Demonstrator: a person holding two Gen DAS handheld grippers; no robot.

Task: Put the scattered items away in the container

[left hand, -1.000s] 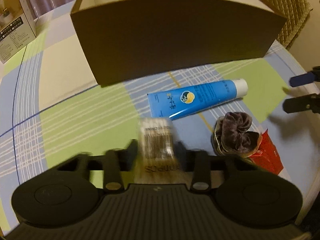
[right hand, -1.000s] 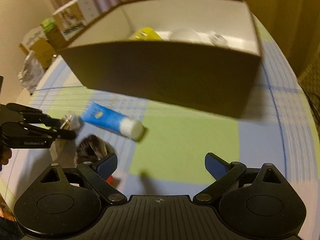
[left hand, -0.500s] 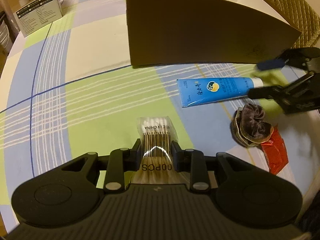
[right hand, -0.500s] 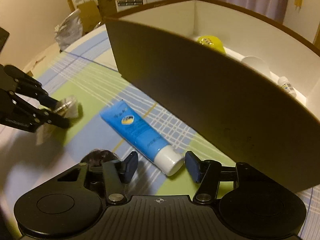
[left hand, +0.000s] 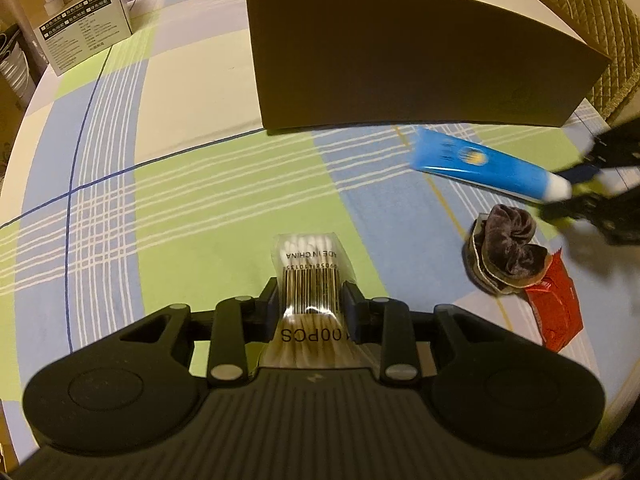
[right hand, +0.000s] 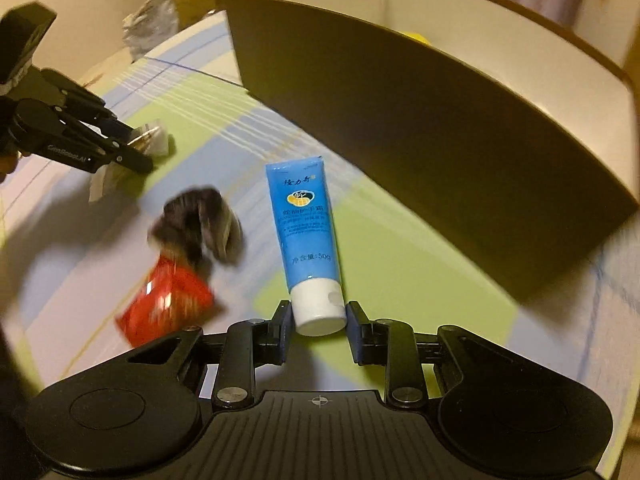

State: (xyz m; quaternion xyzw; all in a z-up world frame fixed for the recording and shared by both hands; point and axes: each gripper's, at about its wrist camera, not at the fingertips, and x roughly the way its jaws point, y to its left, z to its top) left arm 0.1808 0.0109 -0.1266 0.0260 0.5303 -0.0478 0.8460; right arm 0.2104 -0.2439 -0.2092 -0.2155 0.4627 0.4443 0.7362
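Note:
My left gripper (left hand: 310, 300) is shut on a clear pack of cotton swabs (left hand: 308, 256) and holds it over the checked tablecloth. The left gripper (right hand: 136, 152) also shows at the left of the right wrist view. My right gripper (right hand: 318, 320) is closing on a blue tube (right hand: 304, 220). Its white cap sits between the pads, which touch it on both sides. In the left wrist view the tube (left hand: 480, 166) looks blurred and slanted, next to the right gripper (left hand: 588, 184). The brown cardboard box (left hand: 400, 60) stands open-topped just beyond.
A dark velvet scrunchie (left hand: 504, 248) lies on a red packet (left hand: 554, 316) near the table's right edge. A printed carton (left hand: 76, 12) stands at the back left and a quilted chair (left hand: 592, 20) behind the box. A yellow object (right hand: 416, 36) shows inside the box.
My right gripper came down over the tube's cap and its jaws narrowed from wide open onto it. The tube swung to a new angle. The left gripper kept its hold on the swab pack.

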